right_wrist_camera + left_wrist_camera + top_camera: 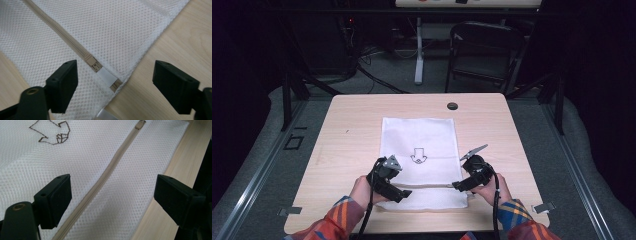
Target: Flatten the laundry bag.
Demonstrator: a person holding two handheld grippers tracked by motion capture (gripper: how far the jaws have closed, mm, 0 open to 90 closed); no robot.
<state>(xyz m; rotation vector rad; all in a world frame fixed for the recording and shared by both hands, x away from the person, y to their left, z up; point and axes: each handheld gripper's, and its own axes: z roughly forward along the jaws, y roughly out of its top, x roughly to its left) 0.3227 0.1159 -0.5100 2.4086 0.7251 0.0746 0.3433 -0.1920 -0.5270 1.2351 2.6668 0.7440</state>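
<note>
We see a white mesh bag lying flat in the middle of the light wooden table, its long sides running from near to far, with a small brown arrow outline stitched on its centre. A beige zipper crosses the bag close to its near edge, running left to right; in the right gripper view the zipper's slider sits near the bag's right side, just short of a small white tab at the end of the track, and the zipper looks closed along the length we can see. In the left gripper view the same zipper runs diagonally between the two black jaws, with the stitched arrow farther off. The left gripper hovers over the near left part of the bag with its jaws spread wide, holding nothing. The right gripper is at the near right corner of the bag, its jaws also wide apart and empty, straddling the slider end of the zipper. Each gripper is held by a hand coming from a plaid sleeve at the near edge. Toward the far edge of the table sits a small dark round cap, and beyond the table stands a dark chair on the grey floor.
</note>
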